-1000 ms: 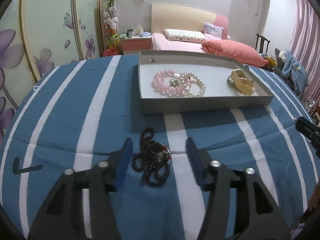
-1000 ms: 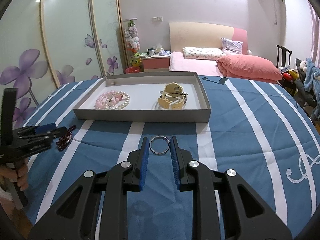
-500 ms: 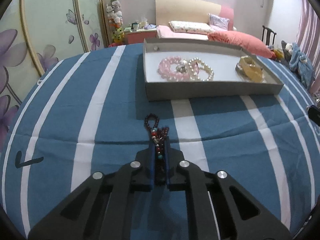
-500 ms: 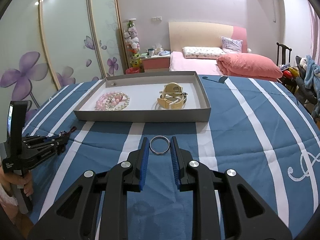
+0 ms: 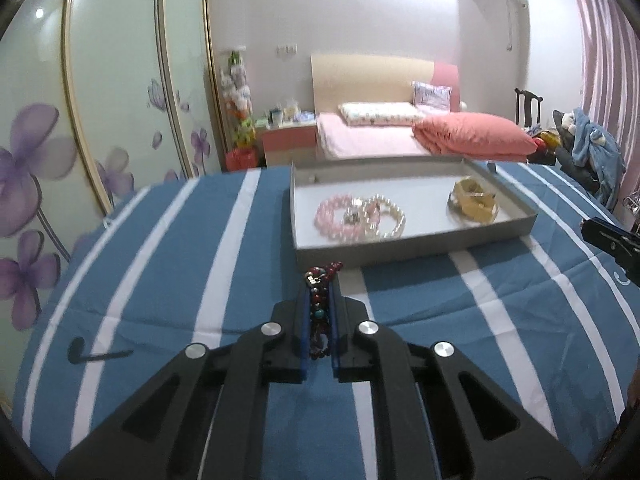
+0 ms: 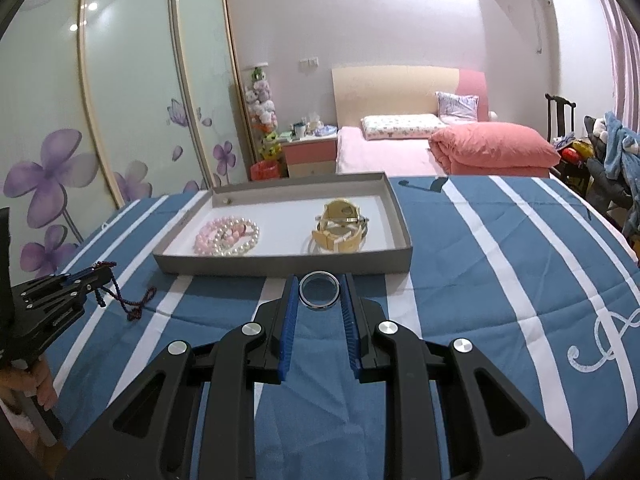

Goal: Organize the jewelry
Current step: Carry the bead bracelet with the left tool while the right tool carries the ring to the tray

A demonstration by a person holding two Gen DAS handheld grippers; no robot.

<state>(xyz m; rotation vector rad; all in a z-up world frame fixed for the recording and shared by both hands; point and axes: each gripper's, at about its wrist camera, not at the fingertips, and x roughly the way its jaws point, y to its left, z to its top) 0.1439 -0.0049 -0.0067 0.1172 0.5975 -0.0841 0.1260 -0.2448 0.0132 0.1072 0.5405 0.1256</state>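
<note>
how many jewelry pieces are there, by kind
beaded bracelets: 3 (pink, pearl, dark one in the left gripper)
gold bangles: 1
silver rings: 1, in the right gripper
total: 5

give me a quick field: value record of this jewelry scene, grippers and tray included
left gripper: shut on the dark bead bracelet, lifted, loops dangling toward the cloth
right gripper: closed around the silver ring, short of the tray
tray: grey, open, on the blue striped cloth
tray left side: pink bead bracelet and pearl bracelet, overlapping
tray right side: gold watch
not yet in tray: dark bead bracelet, silver ring
</note>
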